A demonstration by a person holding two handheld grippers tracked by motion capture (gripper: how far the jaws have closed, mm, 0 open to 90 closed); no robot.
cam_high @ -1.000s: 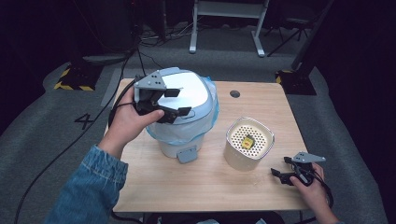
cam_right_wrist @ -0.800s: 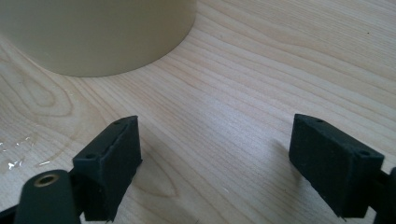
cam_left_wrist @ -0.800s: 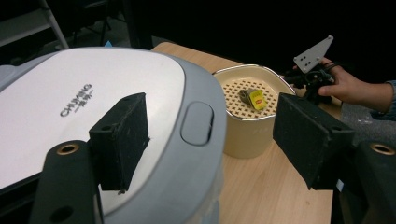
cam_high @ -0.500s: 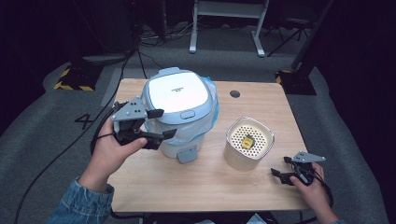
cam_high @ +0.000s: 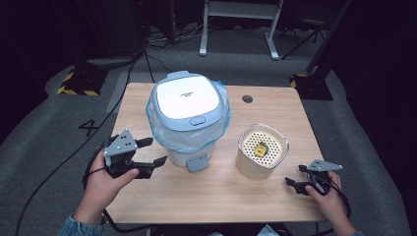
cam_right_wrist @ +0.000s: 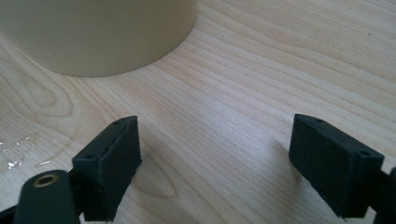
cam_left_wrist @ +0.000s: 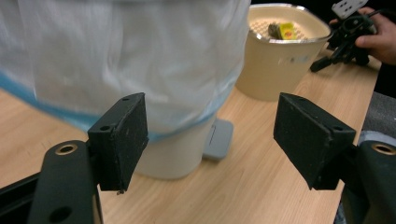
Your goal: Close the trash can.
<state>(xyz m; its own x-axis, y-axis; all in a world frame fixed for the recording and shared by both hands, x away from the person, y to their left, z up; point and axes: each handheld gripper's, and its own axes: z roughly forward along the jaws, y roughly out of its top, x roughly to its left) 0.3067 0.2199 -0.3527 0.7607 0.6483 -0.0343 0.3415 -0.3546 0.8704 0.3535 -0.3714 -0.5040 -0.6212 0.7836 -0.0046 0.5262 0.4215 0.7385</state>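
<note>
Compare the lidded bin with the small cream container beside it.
The bin is shut under a white, blue-rimmed lid; the cream container is topped by a perforated insert with a small yellow item lying on it. The bin is taller and wider; the cream container is lower and narrower. The bin has a translucent blue liner bag hanging over its sides; the cream container's sides are bare. Both stand upright on the wooden table.

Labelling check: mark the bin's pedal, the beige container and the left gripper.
pedal [cam_high: 196, 162], high view, its flat top.
beige container [cam_high: 252, 167], high view, front wall.
left gripper [cam_high: 153, 151], high view, between its open jaws.
</note>
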